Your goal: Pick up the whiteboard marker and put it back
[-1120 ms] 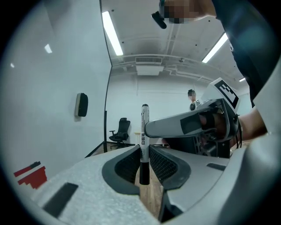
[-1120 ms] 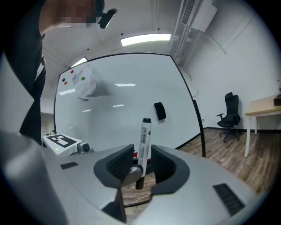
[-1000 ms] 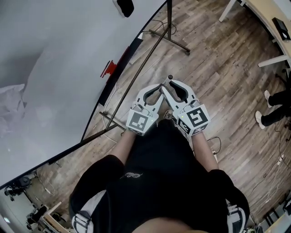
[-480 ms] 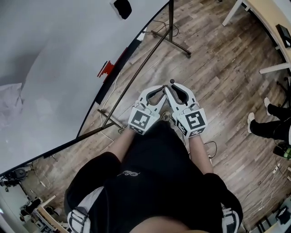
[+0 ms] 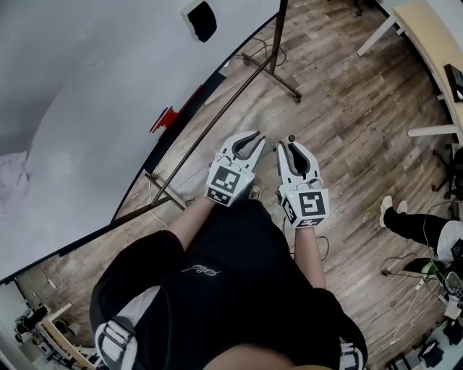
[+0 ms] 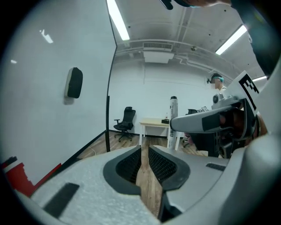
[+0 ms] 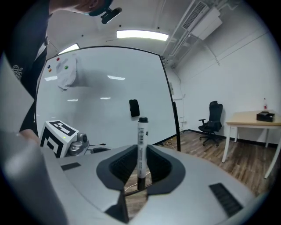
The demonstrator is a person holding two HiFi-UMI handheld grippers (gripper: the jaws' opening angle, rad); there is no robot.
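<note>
Right pads: dark ribbed faces pressed on either side of the white-barrelled, black-capped whiteboard marker.
Whiteboard marker: upright between the right jaws, cap end above them, lower end showing below the pads; clear of the board and floor. The head view shows only its black top.
Right gripper: grey-and-white, closed on the marker; in the head view it sits beside its twin, a small gap apart.
Left pads: a narrow slit apart, only floor showing through.
Left gripper: holds nothing; in the head view its tips point toward the board's lower edge.
Marker cubes: one on each gripper, black-and-white squares facing up, left, right.
Bearer: a person in a black top, forearms extended.
White whiteboard: large, black-framed, left of both grippers.
Black eraser: stuck to the board's face, well apart from the grippers.
Red item: at the board's bottom edge; kind not discernible.
Brown wood-plank floor: beneath everything.
Black office chair: by the far wall.
Pale wooden desk: white-legged, right of the chair.
</note>
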